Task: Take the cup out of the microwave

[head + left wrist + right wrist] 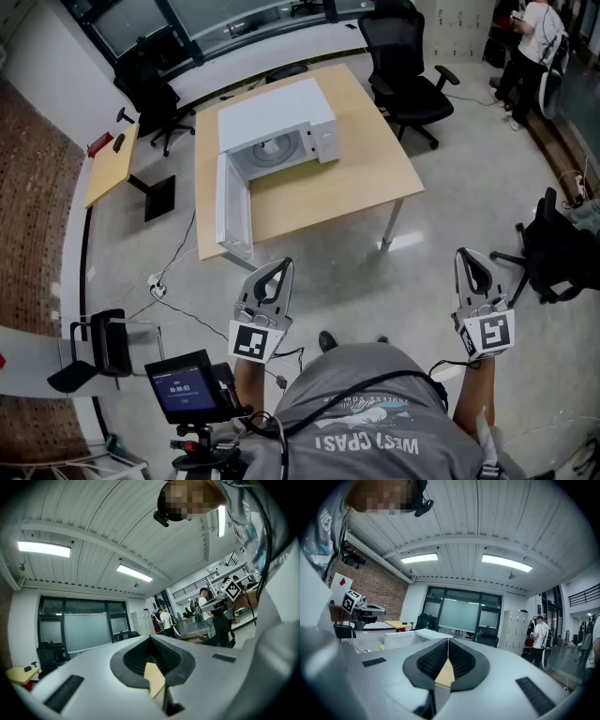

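While the head view shows the left gripper (284, 265) and right gripper (464, 255) held well short of the table (361, 183), the microwave (277, 122) sits at the table's far edge, toward the left corner. Its door (232, 211) is swung open along the left edge. A pale round shape (272, 150) shows inside, but I cannot tell if that is the cup. In the left gripper view the jaws are pressed together and empty, aimed at windows (82, 630). In the right gripper view the jaws are likewise together and empty, with the microwave ahead-left. The step looks like the approach: walk up square to the microwave, part one gripper's jaws before reaching in, and stay clear of the door
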A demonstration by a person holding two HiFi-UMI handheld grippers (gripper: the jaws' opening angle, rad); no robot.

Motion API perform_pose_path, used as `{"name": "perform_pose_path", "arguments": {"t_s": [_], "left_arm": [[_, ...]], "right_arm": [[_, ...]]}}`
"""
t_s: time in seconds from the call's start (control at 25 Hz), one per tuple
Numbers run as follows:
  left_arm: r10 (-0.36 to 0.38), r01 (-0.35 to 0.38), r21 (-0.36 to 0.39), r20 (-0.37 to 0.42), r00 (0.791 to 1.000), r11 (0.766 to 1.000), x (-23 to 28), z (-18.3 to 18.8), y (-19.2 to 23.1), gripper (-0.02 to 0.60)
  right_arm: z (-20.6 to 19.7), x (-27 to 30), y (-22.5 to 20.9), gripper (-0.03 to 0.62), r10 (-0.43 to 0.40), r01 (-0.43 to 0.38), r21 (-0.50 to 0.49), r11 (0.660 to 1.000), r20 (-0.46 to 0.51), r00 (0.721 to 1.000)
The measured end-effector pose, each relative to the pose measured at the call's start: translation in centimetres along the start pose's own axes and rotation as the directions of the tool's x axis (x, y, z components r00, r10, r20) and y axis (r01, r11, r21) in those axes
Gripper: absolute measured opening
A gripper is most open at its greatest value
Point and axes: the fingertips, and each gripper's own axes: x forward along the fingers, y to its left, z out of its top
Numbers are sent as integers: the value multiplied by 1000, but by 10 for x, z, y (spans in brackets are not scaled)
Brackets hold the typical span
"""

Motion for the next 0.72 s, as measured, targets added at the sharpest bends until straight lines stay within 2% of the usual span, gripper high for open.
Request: {"name": "perform_pose_path", "arguments": {"t_s": [0.24,0.72], "left_arm": [[-1,1,-6,4,1000,1000,-3,-1,10,26],[-5,6,-30,7,1000,1000,-9,-16,56,26]], "right_arm": [[2,8,9,12,2,-2,1,1000,-9,1000],[12,47,37,12,-1,1,-9,1000,-34,999]]}}
